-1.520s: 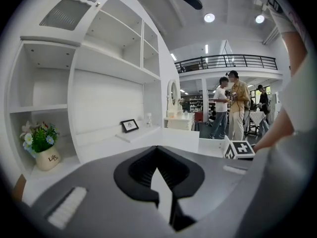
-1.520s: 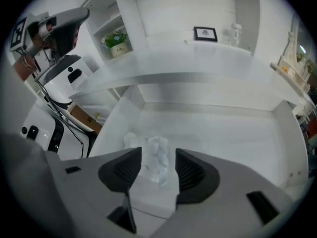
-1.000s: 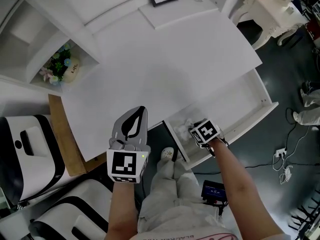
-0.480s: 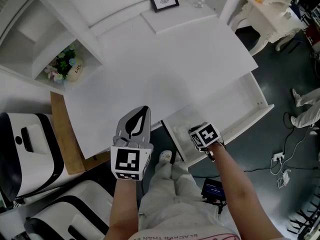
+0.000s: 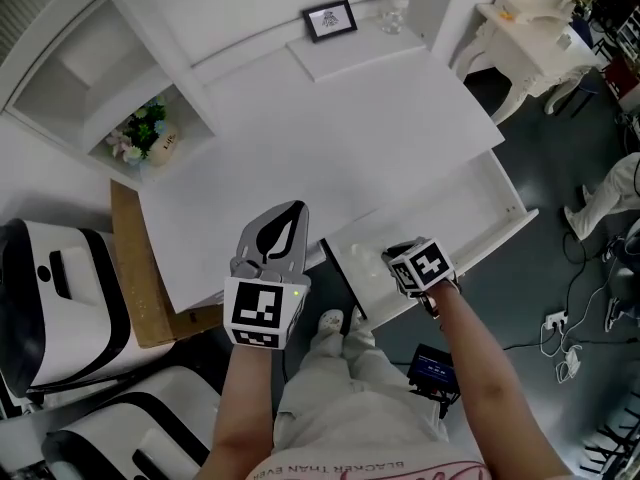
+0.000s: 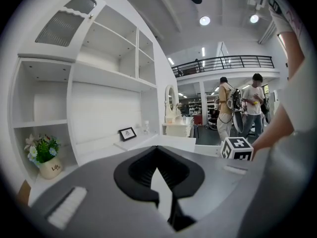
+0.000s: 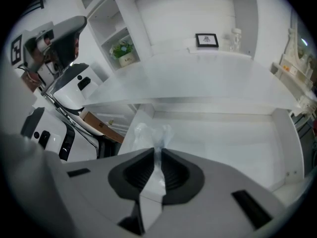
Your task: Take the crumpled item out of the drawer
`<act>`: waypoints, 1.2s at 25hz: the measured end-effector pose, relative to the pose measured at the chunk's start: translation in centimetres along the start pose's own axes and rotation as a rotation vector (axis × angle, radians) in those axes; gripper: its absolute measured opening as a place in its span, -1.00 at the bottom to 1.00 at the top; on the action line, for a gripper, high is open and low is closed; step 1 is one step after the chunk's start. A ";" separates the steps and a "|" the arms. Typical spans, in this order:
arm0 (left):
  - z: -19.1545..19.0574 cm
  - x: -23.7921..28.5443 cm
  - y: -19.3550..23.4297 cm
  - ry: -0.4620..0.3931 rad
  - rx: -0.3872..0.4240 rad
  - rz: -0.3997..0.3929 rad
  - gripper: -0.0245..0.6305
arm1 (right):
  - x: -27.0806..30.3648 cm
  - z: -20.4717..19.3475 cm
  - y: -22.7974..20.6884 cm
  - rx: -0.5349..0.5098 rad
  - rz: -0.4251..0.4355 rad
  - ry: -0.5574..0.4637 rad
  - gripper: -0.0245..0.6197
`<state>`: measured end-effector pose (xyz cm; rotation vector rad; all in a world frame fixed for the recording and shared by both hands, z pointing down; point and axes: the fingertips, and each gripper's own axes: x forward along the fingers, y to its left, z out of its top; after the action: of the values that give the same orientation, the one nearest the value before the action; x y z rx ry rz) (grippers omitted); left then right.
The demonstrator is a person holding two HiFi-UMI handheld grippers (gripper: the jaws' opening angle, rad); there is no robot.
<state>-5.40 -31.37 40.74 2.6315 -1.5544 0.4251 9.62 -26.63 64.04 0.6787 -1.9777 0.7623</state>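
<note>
The crumpled white item [image 7: 146, 133] lies at the left end of the open white drawer [image 7: 233, 143]. The pads of my right gripper [image 7: 157, 153] are pinched on it, and part of it bulges out past the tips. In the head view the right gripper [image 5: 388, 259] reaches down into the drawer [image 5: 478, 240] at its near left corner, where the crumpled item [image 5: 370, 260] is a pale lump. My left gripper [image 5: 293, 211] hovers over the front edge of the white desk top [image 5: 330, 138], shut and holding nothing; the left gripper view shows the same left gripper [image 6: 157, 150].
A framed picture [image 5: 329, 18] and a glass [image 5: 397, 8] stand at the back of the desk. A flower pot [image 5: 150, 140] sits in a shelf niche on the left. A white-and-black chair [image 5: 50, 298] and a wooden panel [image 5: 140, 268] stand left. People [image 6: 227, 108] stand far off.
My right gripper has gone from open beside the crumpled item to shut on it. The left gripper has stayed over the desk edge. The head view has shifted a little.
</note>
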 end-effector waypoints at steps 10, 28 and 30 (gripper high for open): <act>3.9 -0.8 -0.4 -0.086 0.020 0.013 -0.90 | -4.0 1.9 0.0 -0.001 -0.032 -0.084 -0.78; 8.4 -1.1 -1.8 -0.184 0.064 0.005 -0.90 | -12.6 5.3 0.3 0.006 -0.090 -0.327 -0.78; 8.8 -1.0 -1.8 -0.193 0.069 0.001 -0.90 | -14.1 6.1 0.3 0.006 -0.106 -0.371 -0.78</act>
<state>-2.46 -31.25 32.22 2.7982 -1.6205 0.2345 12.60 -28.59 49.13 0.9771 -2.2494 0.6097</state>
